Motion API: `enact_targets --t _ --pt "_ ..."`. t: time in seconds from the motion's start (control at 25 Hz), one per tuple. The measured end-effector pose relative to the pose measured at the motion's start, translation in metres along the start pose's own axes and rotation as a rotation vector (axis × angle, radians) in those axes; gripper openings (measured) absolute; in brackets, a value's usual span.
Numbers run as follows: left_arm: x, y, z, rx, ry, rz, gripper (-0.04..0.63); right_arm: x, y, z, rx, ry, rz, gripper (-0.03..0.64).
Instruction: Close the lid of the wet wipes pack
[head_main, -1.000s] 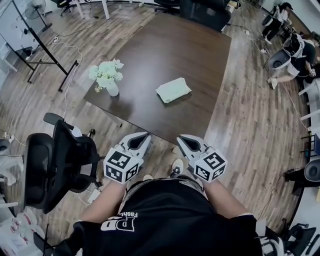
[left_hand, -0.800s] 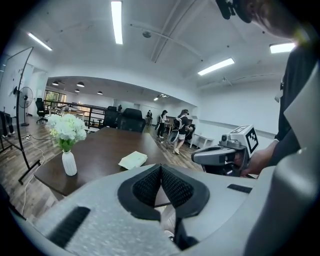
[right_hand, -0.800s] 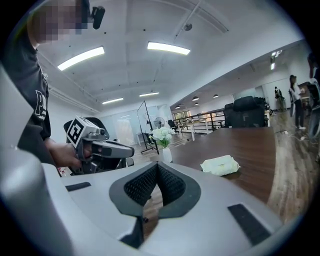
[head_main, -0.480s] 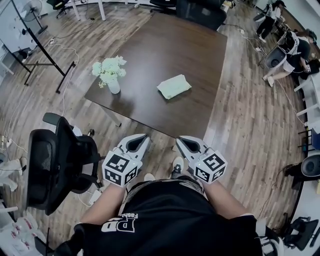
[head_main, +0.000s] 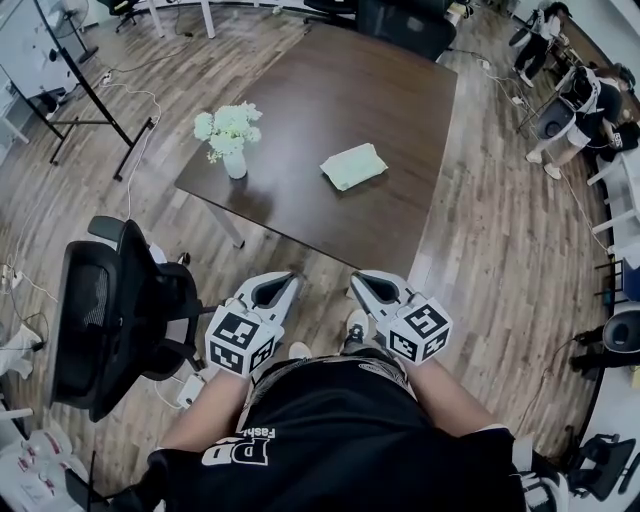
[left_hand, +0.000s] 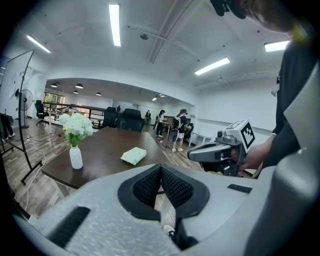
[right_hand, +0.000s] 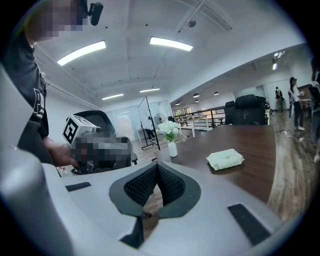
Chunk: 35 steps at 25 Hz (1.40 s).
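The wet wipes pack (head_main: 354, 166), pale green and flat, lies on the dark wooden table (head_main: 330, 90) toward its near right part; its lid cannot be made out from here. It also shows in the left gripper view (left_hand: 133, 155) and the right gripper view (right_hand: 225, 159). Both grippers are held side by side over the floor, short of the table's near edge and well away from the pack. My left gripper (head_main: 292, 279) (left_hand: 160, 167) is shut with nothing in it. My right gripper (head_main: 356, 279) (right_hand: 158, 166) is shut and empty too.
A white vase of white flowers (head_main: 231, 140) stands on the table's left part. A black office chair (head_main: 110, 320) is close at my left, another dark chair (head_main: 405, 25) at the table's far end. People (head_main: 585, 105) sit at desks at the right. A stand (head_main: 85, 95) is at the far left.
The whole head view has shifted: table, vase and pack have drifted a little right and up, the office chair too. Both grippers stay shut, side by side, pointing at the table.
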<state>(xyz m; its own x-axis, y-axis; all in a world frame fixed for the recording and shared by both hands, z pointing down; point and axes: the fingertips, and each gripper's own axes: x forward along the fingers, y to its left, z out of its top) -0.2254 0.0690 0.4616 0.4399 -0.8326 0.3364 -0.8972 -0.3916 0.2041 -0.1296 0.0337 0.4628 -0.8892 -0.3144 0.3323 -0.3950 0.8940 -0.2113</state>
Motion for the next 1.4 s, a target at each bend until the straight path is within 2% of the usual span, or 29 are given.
enact_targets --t 1.4 --pt "-0.013 -0.002 -0.003 0.026 -0.013 0.007 0.018 0.000 0.013 -0.009 -0.006 0.017 0.001 0.000"
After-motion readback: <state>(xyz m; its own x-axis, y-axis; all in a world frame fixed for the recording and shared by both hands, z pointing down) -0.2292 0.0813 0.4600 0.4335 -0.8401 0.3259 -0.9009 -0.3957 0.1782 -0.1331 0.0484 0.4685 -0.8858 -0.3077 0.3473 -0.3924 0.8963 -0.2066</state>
